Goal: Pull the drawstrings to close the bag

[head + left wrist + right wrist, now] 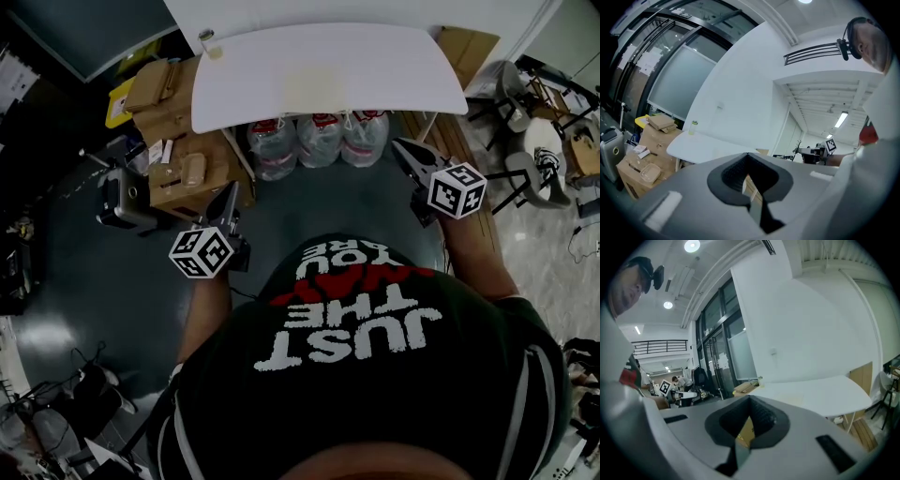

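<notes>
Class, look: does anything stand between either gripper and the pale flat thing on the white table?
Nothing visible does. The left gripper and right gripper hang shut short of the white table; the pale flat thing lies mid-table. Water jugs sit beneath the table, below that path.

Mostly matt surfaces, little gloss

The ribbed black fingers point(736, 176) sit in matt grey plastic shells point(689, 206). Ahead of them is a smooth matt white tabletop point(319, 80). Beyond the left fingers are matt brown cardboard boxes point(169, 112). Below the tabletop, glossy clear plastic water bottles point(319, 141) stand on a dark, faintly shiny floor point(328, 211).
</notes>
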Demonstrator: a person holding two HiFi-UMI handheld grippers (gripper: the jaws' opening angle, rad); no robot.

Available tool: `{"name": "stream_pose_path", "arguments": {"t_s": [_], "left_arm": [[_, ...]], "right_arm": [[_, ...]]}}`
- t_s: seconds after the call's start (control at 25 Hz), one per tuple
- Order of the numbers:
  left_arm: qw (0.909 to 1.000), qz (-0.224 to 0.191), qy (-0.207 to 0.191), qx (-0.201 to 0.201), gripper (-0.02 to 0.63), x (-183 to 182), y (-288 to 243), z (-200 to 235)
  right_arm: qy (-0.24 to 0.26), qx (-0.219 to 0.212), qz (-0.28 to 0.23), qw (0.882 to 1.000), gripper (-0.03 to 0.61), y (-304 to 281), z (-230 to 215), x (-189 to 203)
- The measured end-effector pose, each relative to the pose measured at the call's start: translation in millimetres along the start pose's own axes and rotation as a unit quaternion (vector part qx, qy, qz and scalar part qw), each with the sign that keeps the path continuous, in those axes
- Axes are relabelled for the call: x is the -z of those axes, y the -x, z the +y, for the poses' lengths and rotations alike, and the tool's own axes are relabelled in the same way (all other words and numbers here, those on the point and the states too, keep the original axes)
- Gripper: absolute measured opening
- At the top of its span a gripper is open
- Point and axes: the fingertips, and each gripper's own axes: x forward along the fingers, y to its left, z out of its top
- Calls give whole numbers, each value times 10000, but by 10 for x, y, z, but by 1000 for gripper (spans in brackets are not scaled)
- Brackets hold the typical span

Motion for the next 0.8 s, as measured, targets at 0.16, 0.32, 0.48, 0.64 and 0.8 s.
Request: {"name": "stream_pose_path", "arguments": {"t_s": [0.16, 0.32, 0.48, 0.64, 0.8], "left_arm": [[10000, 40, 2, 48, 0, -26, 147, 305], [9999, 134, 8, 63, 0, 9, 302, 591], [9998, 191, 103, 13, 0, 29, 381, 829], [9995, 223, 228, -81, 0, 75, 375, 995], [9991, 309, 211, -184, 0, 119, 223, 1023]], "right_arm": [[-116, 152, -114, 9998, 6, -219, 150, -20], [-170, 365, -108, 9991, 6, -413, 262, -2], [-153, 464, 15, 9988, 6, -583, 306, 6], [-95, 445, 168, 9988, 6, -776, 282, 33], [-146, 341, 201, 9991, 8, -980, 64, 62]]}}
